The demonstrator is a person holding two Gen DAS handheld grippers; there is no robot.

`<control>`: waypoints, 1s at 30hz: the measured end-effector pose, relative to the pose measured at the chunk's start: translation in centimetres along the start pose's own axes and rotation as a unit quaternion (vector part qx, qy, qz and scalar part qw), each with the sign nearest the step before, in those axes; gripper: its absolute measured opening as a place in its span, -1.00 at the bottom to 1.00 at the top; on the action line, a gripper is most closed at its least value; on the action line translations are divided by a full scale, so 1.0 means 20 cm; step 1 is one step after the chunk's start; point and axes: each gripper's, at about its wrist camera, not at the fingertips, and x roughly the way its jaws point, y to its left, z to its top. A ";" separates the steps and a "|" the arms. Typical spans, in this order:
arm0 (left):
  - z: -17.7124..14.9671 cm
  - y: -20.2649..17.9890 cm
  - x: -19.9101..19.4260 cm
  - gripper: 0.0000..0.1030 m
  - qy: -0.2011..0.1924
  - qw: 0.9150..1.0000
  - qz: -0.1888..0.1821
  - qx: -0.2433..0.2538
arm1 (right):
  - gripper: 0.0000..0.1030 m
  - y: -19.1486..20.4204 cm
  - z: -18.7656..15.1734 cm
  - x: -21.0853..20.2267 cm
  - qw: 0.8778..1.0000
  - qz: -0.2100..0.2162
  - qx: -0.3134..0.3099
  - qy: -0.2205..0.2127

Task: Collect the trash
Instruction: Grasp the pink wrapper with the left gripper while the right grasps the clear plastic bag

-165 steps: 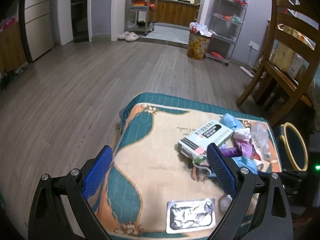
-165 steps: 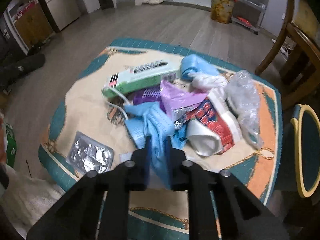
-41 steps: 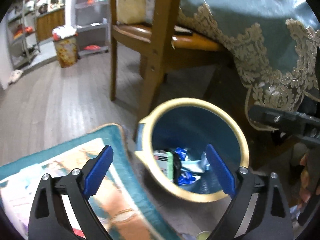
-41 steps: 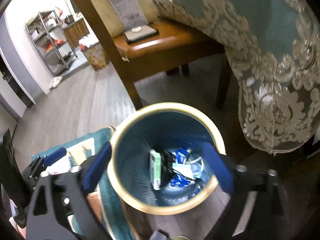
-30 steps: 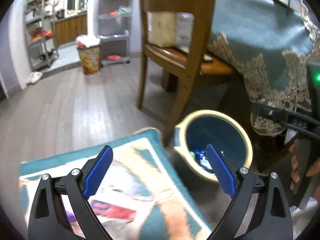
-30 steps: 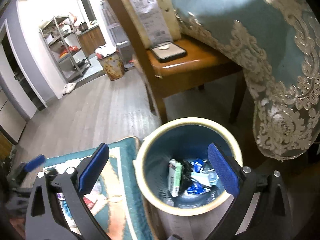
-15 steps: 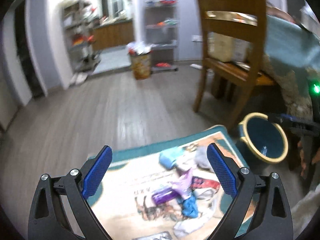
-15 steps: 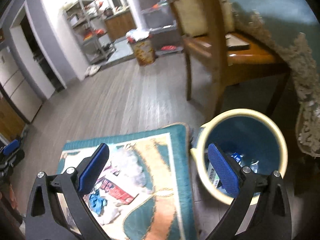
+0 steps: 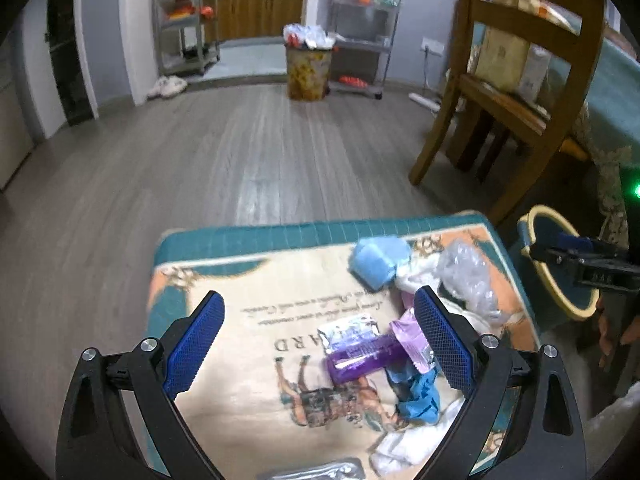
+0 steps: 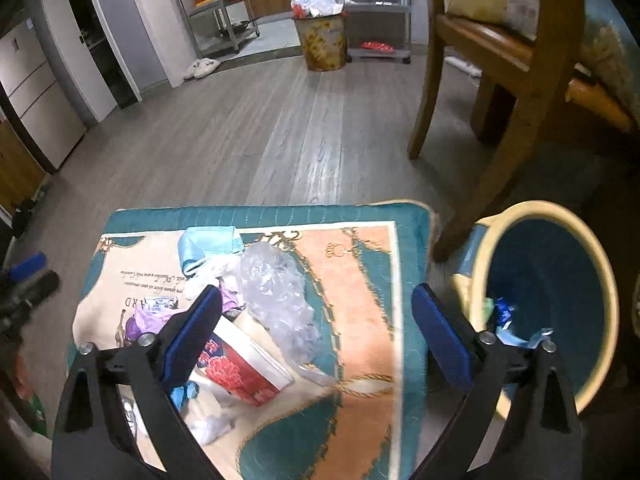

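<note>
Both grippers swung back from bin (image 10: pixel 548 280) to mat (image 10: pixel 360 280). Left gripper (image 9: pixel 318 338) jaws wide, empty; right gripper (image 10: pixel 316 330) empty, closing slightly. Next: grab purple wrapper (image 9: pixel 360 358).

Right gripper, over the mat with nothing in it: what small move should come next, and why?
Probably a short drop onto the crumpled clear plastic bag. The right gripper, jaws wide and just starting to close, is empty, and the bag lies loose on the mat between its fingers, on top of the pile. The blue bin stands close on its right for the drop-off.
</note>
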 end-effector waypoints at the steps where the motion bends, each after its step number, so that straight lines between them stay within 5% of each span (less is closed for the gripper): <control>1: -0.01 -0.02 0.03 0.84 0.005 1.000 -0.005 0.001 | 0.74 0.00 0.00 0.03 1.000 0.006 0.002 0.007; 10: -0.10 -0.30 0.22 0.77 0.070 0.993 -0.056 0.071 | 0.14 0.02 -0.07 0.29 0.994 0.058 -0.033 0.088; 13: -0.10 -0.31 0.28 0.56 0.095 0.991 -0.071 0.064 | 0.04 0.02 -0.08 0.34 0.992 0.062 -0.031 0.105; 17: -0.12 -0.32 0.34 0.16 0.126 0.986 -0.085 0.062 | -0.42 0.05 -0.11 0.39 0.989 0.071 -0.044 0.121; 20: -0.12 -0.34 0.38 -0.28 0.148 0.982 -0.099 0.063 | -0.49 0.04 -0.11 0.38 0.989 0.071 -0.039 0.120; 30: -0.06 -0.43 0.20 -0.40 0.104 0.984 -0.098 0.109 | -0.56 0.01 -0.07 0.20 0.993 0.073 -0.024 0.093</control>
